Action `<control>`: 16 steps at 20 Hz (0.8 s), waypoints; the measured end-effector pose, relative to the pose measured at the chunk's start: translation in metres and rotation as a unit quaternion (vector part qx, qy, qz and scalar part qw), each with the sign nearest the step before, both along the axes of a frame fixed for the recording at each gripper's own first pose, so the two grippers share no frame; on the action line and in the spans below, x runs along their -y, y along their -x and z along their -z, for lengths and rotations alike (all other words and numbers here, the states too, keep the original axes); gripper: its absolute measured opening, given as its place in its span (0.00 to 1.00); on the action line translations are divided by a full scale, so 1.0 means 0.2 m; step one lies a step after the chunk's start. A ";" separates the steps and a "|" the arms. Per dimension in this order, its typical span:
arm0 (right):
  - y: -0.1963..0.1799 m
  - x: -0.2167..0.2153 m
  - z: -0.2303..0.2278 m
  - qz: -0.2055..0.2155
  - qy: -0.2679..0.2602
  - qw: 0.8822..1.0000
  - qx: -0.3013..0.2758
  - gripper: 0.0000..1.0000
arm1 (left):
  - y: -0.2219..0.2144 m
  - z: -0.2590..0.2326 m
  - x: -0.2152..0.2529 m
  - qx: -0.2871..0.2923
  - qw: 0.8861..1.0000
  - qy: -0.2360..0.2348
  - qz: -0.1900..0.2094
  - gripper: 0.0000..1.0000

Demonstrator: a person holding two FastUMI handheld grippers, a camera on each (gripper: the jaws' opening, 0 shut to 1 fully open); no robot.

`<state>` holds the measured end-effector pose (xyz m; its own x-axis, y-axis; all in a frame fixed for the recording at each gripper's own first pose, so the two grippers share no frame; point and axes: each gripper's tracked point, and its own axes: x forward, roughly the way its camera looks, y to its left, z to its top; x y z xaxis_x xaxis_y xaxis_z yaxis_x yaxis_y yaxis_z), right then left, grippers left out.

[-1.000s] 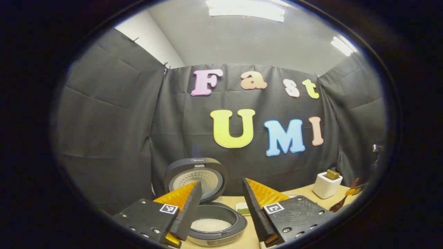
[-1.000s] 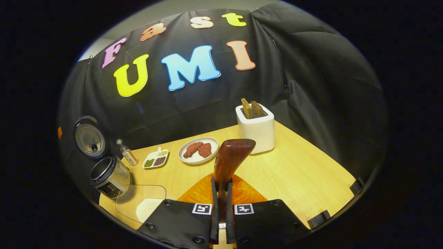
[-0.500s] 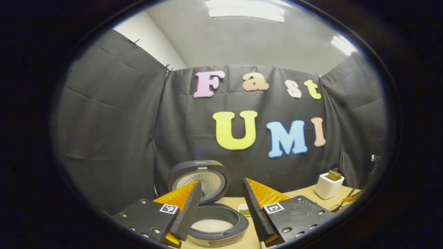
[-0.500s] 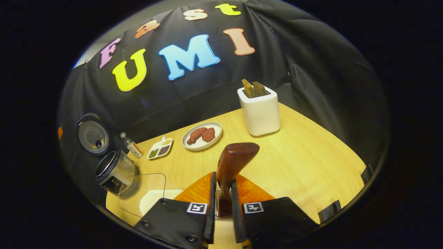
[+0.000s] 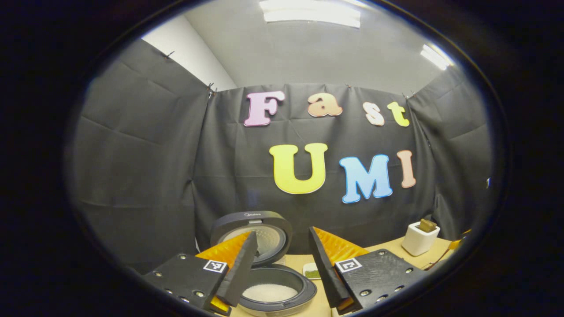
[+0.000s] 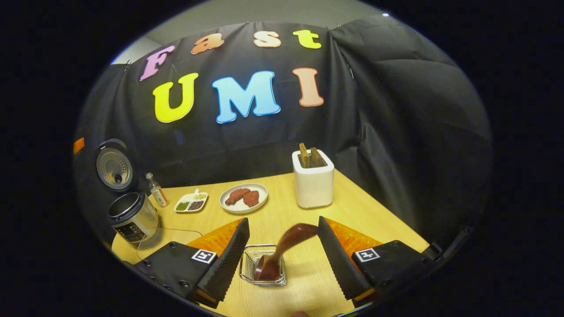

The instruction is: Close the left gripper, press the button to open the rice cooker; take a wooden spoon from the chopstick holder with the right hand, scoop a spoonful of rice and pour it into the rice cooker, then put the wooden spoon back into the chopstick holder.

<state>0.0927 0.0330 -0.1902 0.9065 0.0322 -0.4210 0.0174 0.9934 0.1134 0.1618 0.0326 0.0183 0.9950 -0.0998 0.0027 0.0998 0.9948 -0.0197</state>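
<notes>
Spoon back in its holder, both tools spread wide.

On the left the rice cooker (image 6: 132, 215) stands with its lid up, white rice inside; small lettering on the lid rim is too blurred to read. The left tool (image 5: 282, 255) hangs spread above it, gripping nothing. Along the tabletop (image 6: 379, 211) come a small bottle (image 6: 156, 190), its label unreadable, then the wire chopstick holder (image 6: 263, 264) with the wooden spoon (image 6: 286, 246) leaning in it, between the released right tool's (image 6: 282, 251) fingers.

spoon (image 6: 282, 248) in holder (image 6: 246, 269), plate (image 6: 260, 203) behind
</notes>
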 end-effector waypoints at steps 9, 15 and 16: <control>0.00 -0.03 -0.26 0.021 0.033 0.997 0.068 0.98 | -0.40 -0.16 -0.10 0.007 1.000 -0.004 0.001 0.74; 0.04 -0.11 -0.24 0.032 0.032 0.997 0.065 0.98 | -0.72 -0.11 -0.19 -0.016 1.000 -0.011 0.001 0.73; 0.05 -0.11 -0.23 0.035 0.035 0.997 0.063 0.98 | -0.78 -0.11 -0.21 -0.014 1.000 -0.011 0.002 0.73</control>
